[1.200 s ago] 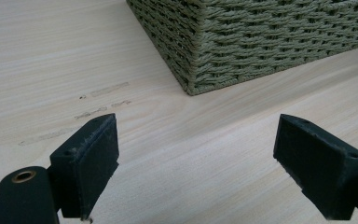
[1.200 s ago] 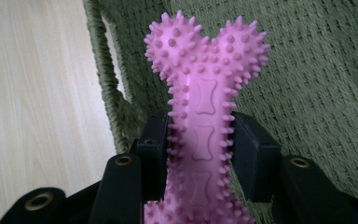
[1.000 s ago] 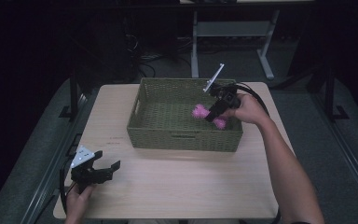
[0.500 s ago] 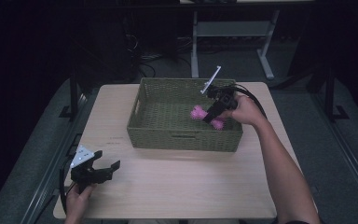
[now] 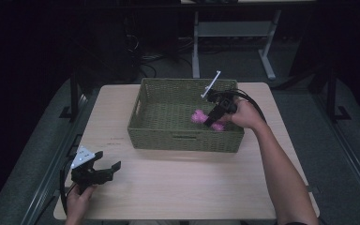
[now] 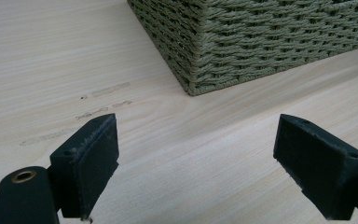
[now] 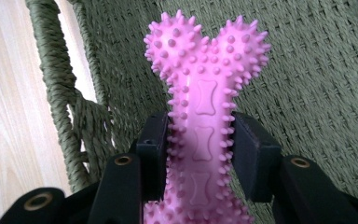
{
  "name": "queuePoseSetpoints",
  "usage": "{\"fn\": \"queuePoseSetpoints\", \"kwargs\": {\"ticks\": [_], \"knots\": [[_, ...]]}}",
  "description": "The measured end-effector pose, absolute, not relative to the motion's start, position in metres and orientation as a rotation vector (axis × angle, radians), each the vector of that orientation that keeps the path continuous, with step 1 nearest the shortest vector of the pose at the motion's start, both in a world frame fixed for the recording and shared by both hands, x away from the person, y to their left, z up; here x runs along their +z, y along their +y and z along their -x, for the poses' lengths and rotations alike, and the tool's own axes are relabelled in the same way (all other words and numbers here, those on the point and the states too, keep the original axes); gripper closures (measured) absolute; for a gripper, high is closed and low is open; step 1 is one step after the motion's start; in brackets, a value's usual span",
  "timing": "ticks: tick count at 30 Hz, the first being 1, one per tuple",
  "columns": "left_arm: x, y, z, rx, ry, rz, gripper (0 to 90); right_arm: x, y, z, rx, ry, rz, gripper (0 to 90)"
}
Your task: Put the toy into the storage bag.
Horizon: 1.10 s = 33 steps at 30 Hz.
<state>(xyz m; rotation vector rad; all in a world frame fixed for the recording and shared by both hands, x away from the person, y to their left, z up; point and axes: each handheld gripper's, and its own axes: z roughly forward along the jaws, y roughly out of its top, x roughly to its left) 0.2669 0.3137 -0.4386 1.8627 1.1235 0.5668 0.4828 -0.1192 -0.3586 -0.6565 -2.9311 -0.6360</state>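
1. Left gripper (image 5: 104, 172) rests at 7 o'clock on the table (image 5: 187, 187), near the front-left corner, a hand (image 5: 77, 204) on its body; jaws spread wide with bare wood between them in the left gripper view, grasping nothing, same spot as a second ago
2. Its jaws face the near-left corner of the basket (image 6: 261, 42), well apart from it; open tabletop all around, so plenty of room there
3. Front wall of the woven green basket (image 5: 185, 140) sits mid-table, empty apart from the toy
4. Right gripper (image 5: 211, 123) reaches in over the basket's right rim at about 2 o'clock, jaws clamped on the shaft of the pink spiky bone toy (image 7: 205, 112); the pads (image 7: 254, 154) press both sides, knobbed end sticking out past the tips
5. Change: compared with a second ago the toy (image 5: 200, 117) looks slightly lower and further inside the basket, only a small shift; grip unchanged
6. Judged meaning: placing the toy in the basket is nearly done, release not yet made; cannot tell if the toy touches the basket floor
7. Edges: right wall close beside the gripper in the right gripper view; free room lies toward the basket centre and far-left at 10 o'clock
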Motion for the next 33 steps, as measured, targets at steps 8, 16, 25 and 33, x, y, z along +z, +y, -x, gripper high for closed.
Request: {"fn": "queuePoseSetpoints", "kwargs": {"ticks": [8, 16, 25, 33], "knots": [[-0.439, 0.314, -0.267, 0.564, 1.124, -1.865, 13.4, -0.363, -0.118, -0.483, -0.603, -2.933, 0.660, 57.7], [-0.439, 0.314, -0.267, 0.565, 1.125, -1.862, 13.3, -0.373, -0.117, -0.482, -0.582, -2.917, 0.671, 57.5], [-0.439, 0.314, -0.267, 0.566, 1.123, -1.864, 13.4, -0.376, -0.116, -0.483, -0.590, -2.912, 0.675, 57.5], [-0.438, 0.314, -0.267, 0.565, 1.126, -1.862, 13.4, -0.378, -0.115, -0.483, -0.581, -2.908, 0.684, 57.4]]}}
